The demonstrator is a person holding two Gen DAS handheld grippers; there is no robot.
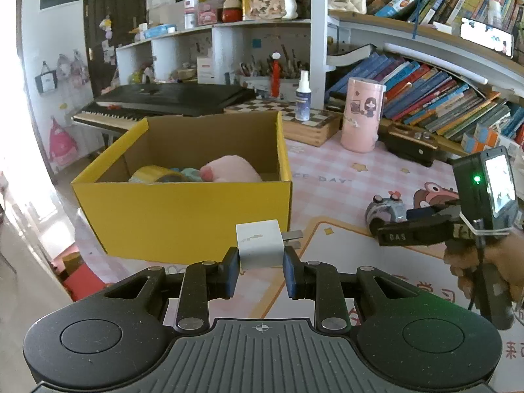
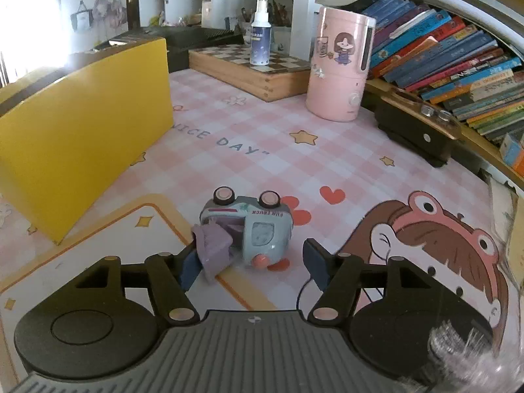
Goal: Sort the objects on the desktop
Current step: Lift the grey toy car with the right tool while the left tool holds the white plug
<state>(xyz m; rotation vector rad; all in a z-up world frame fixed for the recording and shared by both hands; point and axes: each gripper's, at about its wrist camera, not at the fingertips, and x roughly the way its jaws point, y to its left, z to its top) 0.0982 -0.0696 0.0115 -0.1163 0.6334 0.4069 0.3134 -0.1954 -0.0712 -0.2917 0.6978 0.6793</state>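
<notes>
My left gripper (image 1: 261,263) is shut on a white plug-in charger (image 1: 259,245), prongs pointing right, held just in front of the yellow cardboard box (image 1: 183,216). The box holds a pink plush toy (image 1: 231,170) and a yellow tape roll (image 1: 154,174). My right gripper (image 2: 250,267) is open on the desk mat, its fingers on either side of an overturned light-blue toy truck (image 2: 255,229) with a purple flap. The truck (image 1: 386,211) and the right gripper (image 1: 409,232) also show at the right of the left wrist view.
A pink humidifier (image 2: 340,62), a spray bottle (image 2: 260,36) on a wooden chessboard box (image 2: 249,68), a black holder (image 2: 416,131) and rows of books (image 2: 458,59) line the back. The yellow box's side (image 2: 82,131) stands left of the right gripper. A keyboard (image 1: 163,101) lies behind the box.
</notes>
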